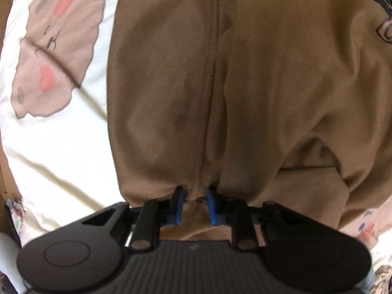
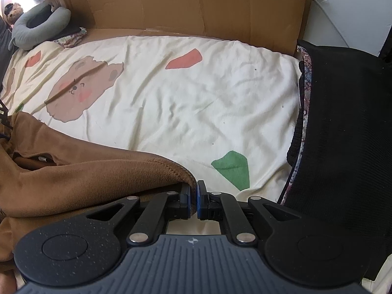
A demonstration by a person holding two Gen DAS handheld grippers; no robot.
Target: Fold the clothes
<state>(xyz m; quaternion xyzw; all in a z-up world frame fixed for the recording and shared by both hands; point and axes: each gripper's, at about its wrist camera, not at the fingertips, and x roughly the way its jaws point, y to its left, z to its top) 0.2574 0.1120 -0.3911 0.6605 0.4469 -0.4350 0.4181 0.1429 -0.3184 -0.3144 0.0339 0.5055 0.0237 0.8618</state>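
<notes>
Here the left gripper is pinching the brown fleece garment at its seam while the right gripper is clamping its hem, both stretching it over the cream bear-print bedsheet for folding.

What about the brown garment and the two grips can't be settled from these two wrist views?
- Brown garment: its type and full outline; both views cut it off.
- Left gripper: whether the pads press the bunched seam; left wrist view is blurred.
- Right gripper: how much hem it holds, hidden between its jaws.

Both grippers, left gripper and right gripper: black ribbed bodies, silver rivets, seemingly blue-padded jaws.
</notes>
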